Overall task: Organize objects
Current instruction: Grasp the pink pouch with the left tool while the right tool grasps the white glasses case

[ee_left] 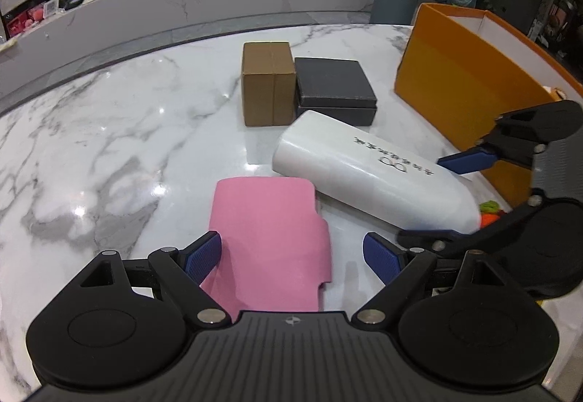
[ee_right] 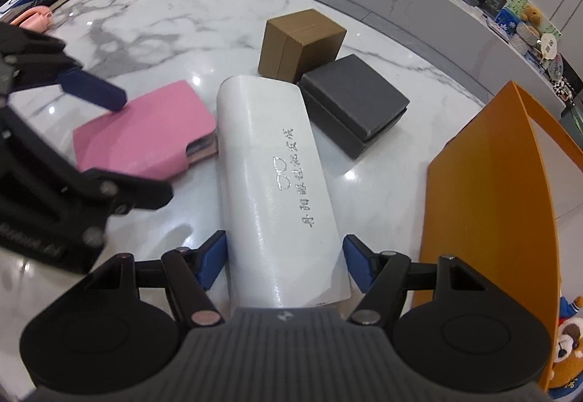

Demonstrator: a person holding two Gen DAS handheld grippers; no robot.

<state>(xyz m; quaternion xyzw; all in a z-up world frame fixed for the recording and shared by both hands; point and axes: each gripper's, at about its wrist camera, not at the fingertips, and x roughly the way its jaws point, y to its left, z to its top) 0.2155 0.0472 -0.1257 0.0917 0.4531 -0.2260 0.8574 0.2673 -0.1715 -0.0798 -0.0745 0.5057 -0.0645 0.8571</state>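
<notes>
Glossy white case [ee_right: 277, 183] (rounded), marble table [ee_right: 145, 19].

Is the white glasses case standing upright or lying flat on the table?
Lying flat. The white glasses case rests on its long side on the marble table, printed lettering facing up.

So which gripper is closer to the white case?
Right. The right gripper straddles the white case; the left gripper straddles the pink pouch beside it.
</notes>
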